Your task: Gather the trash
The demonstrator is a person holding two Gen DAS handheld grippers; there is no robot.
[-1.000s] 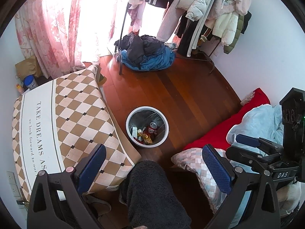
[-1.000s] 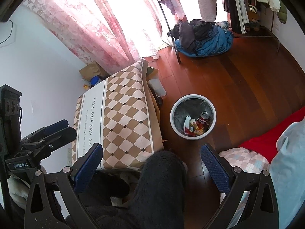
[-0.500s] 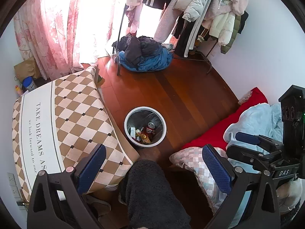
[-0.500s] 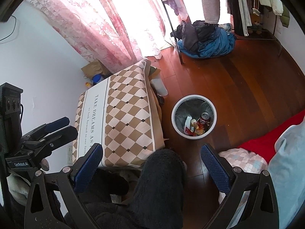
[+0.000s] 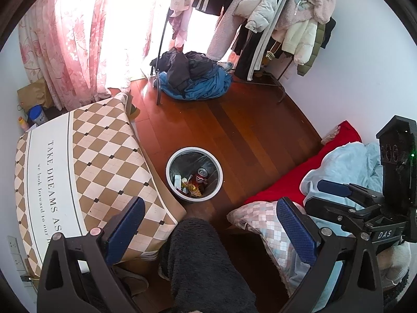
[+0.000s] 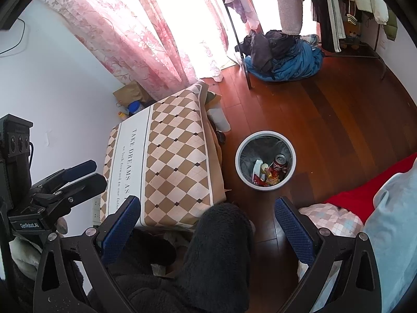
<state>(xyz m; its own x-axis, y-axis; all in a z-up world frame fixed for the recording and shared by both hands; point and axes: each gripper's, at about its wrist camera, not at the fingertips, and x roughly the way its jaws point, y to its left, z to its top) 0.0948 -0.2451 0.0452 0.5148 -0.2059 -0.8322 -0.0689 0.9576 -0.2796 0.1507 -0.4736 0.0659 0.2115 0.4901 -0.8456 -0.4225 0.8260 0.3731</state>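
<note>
The wooden floor [image 5: 260,135] looks bare of litter, so the main risk is calling the job done while scraps hide under the checked tabletop [image 5: 86,161] or by the heap of clothes [image 5: 192,78]. The bed [image 5: 338,161] hems in the bin [image 5: 194,174] on the other side; a careless reach could knock it over and spill the can [image 6: 280,163] and wrappers [image 6: 271,178] it holds. Both the left tongs [image 5: 211,232] and right tongs [image 6: 208,228] hang high above, fingers wide apart and empty, over the person's dark fleece knee [image 5: 203,260].
</note>
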